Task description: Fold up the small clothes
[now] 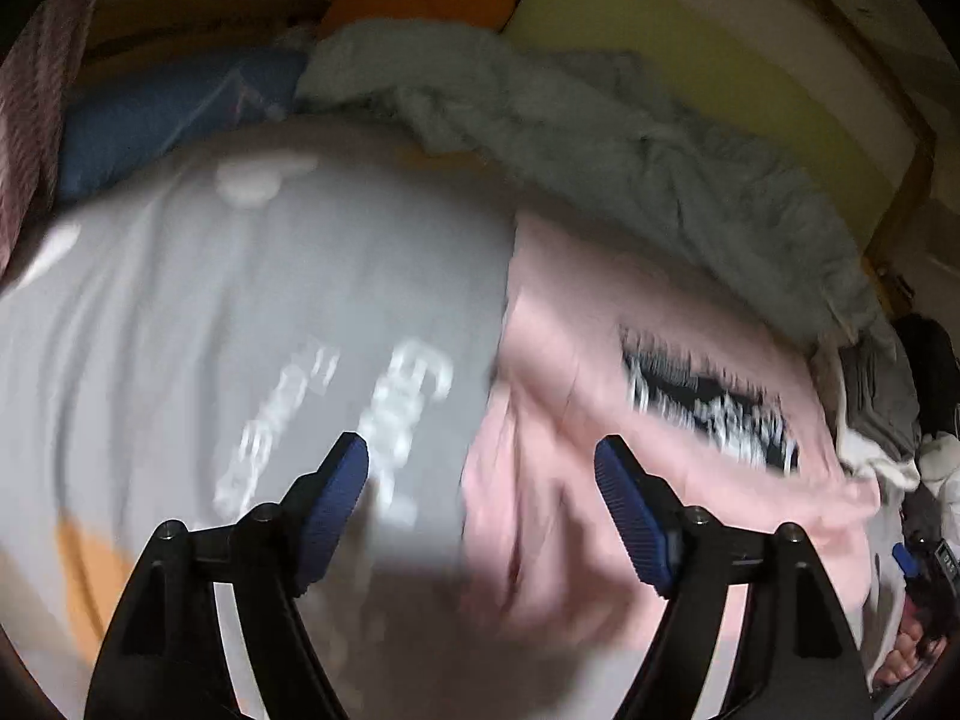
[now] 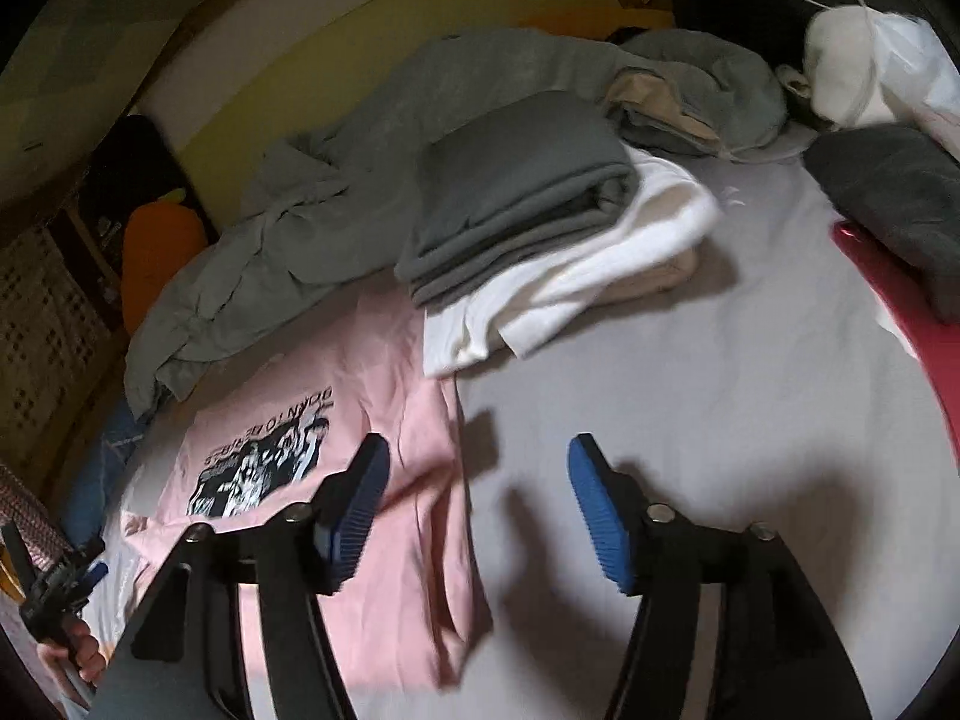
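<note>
From my right wrist view, the printed shirt (image 2: pixel 336 450) lies flat on the bed (image 2: pixel 690 420), left of my right gripper (image 2: pixel 477 510). Behind it a folded stack (image 2: pixel 516 204) rests on a folded garment (image 2: pixel 576 288). A crumpled blanket (image 2: pixel 312 228) runs along the bed's far edge behind both. In my left wrist view, a second shirt (image 1: pixel 240 330) lies just left of the printed one.
</note>
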`<state>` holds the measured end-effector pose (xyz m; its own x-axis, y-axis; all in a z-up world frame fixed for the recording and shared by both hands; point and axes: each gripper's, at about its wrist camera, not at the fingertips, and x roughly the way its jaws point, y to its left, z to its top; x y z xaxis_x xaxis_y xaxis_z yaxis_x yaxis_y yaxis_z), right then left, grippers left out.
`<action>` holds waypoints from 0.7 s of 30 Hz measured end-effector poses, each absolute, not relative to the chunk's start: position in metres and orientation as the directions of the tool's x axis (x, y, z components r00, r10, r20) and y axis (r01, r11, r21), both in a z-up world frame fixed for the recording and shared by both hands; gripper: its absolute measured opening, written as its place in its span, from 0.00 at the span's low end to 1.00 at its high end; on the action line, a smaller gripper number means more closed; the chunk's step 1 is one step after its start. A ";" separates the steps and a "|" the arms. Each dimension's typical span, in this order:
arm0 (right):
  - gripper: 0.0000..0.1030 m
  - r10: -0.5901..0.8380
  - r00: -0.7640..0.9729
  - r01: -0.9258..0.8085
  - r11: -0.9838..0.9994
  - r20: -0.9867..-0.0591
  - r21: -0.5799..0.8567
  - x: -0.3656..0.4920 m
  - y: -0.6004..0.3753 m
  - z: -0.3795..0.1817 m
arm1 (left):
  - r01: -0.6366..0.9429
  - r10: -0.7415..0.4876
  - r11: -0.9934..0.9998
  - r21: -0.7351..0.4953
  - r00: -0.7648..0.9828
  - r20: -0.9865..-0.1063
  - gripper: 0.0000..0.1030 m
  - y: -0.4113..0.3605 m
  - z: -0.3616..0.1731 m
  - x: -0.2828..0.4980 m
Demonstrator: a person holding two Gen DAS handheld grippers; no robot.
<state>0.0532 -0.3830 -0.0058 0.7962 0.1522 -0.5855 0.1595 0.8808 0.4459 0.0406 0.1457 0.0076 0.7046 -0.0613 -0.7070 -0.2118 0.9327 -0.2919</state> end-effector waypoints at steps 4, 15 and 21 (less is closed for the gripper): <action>0.63 0.238 0.762 0.138 0.849 -0.602 0.510 0.023 -0.378 -0.026 | -0.216 -0.201 0.888 -0.406 0.611 -0.765 0.73 0.146 -0.030 0.024; 0.60 0.512 0.685 0.031 0.690 -0.518 0.723 0.026 -0.356 -0.070 | -0.254 -0.210 0.825 -0.504 0.691 -0.692 0.73 0.141 -0.037 0.022; 0.14 0.450 0.684 0.052 0.754 -0.574 0.654 0.038 -0.338 -0.073 | -0.239 -0.240 0.790 -0.564 0.726 -0.645 0.07 0.149 -0.043 0.023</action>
